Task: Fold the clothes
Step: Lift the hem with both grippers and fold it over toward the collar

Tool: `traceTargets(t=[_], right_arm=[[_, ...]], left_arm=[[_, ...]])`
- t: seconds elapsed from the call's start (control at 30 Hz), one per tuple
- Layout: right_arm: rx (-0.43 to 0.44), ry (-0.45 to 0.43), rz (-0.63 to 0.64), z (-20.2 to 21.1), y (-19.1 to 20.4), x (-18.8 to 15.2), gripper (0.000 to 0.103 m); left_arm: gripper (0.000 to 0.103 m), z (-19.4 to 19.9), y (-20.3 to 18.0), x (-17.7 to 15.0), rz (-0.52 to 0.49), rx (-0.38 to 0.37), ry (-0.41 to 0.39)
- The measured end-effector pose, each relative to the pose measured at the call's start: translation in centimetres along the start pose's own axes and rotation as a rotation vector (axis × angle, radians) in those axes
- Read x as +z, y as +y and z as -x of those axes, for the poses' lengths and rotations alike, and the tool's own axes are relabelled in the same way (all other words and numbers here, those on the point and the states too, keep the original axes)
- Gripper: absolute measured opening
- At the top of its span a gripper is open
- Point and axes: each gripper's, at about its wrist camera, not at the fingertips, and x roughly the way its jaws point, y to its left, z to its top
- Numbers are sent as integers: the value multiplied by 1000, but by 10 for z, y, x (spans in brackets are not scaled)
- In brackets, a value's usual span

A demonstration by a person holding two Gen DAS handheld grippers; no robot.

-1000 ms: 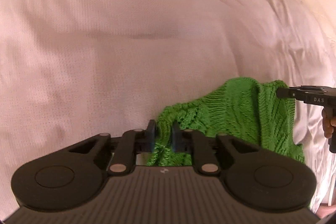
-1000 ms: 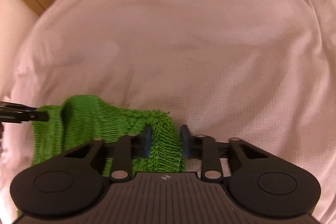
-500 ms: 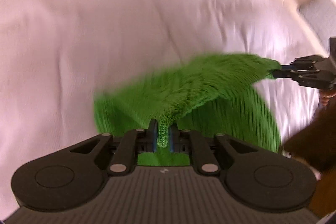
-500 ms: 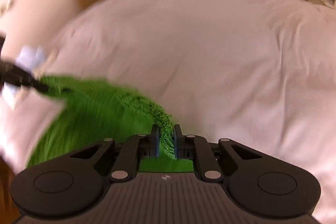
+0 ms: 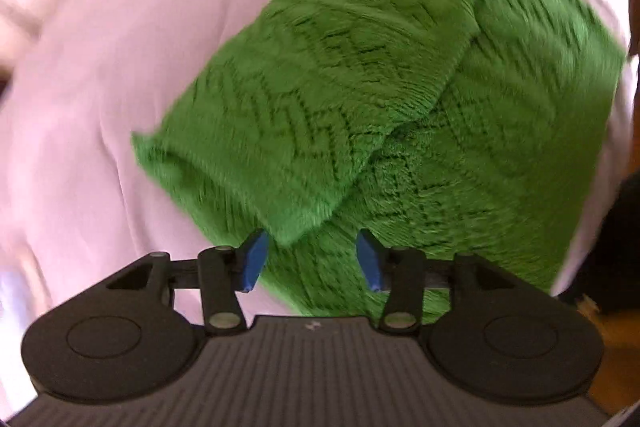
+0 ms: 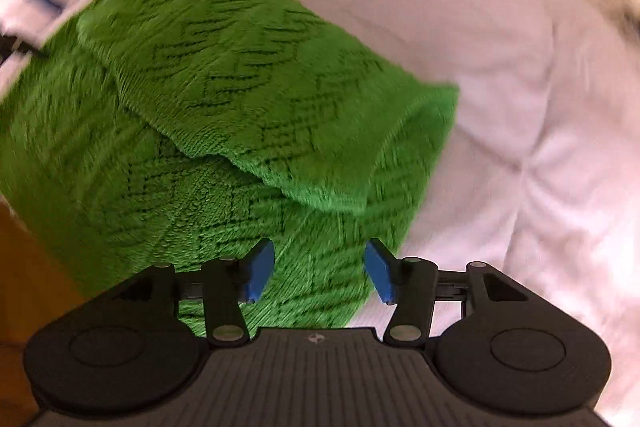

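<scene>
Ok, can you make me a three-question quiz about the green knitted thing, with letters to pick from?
1. Where does the green knit lie?
A on the white bedding
B on a wooden chair
C in a basket

2. How many layers does it show?
A one flat layer
B a flap folded over a lower layer
C rolled in a ball

3. The left gripper is:
A shut on the knit
B open
C out of view

Answers: A, white bedding surrounds it; B, the flap's edge crosses the lower layer; B, its blue fingers stand apart, having just opened, pinching nothing.
</scene>
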Motion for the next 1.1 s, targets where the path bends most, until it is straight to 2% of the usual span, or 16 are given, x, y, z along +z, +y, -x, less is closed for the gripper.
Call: traceTargets(t=[0.17, 0.27, 0.3, 0.33, 0.37, 0.47, 0.6, 0.73, 0.83, 0.97, 1.1], right_arm=[[-136, -84, 325, -18, 31, -7, 54], [-240, -137, 546, -38, 47, -17, 55], [-277, -152, 616, -44, 51, -21, 46], [-298, -162, 663, -49, 52, -24, 22], [-298, -160, 677, -51, 50, -24, 7], [-289, -187, 629, -40, 36, -22, 8], [-310, -245, 515, 2, 23, -35, 8], [-270, -241, 477, 28, 36, -67, 8], [-239, -214, 471, 29, 52, -90, 8], [-224, -204, 450, 32, 62, -107, 8], [-223, -198, 434, 31, 65, -106, 8]], left_arm=[[48, -30, -34, 3, -271, 158, -22], [51, -42, -46, 1, -363, 200, -26], [40, -44, -49, 1, -384, 208, -26], [15, -42, -47, 2, -375, 202, -20], [11, -39, -45, 4, -347, 206, -14], [10, -24, -43, 6, -254, 231, -9], [10, 13, -54, -1, -121, 218, -17], [10, 28, -91, -16, -102, 204, 10], [10, 32, -114, -25, -93, 201, 35], [10, 38, -125, -28, -87, 231, 40], [11, 28, -128, -27, -87, 251, 66]])
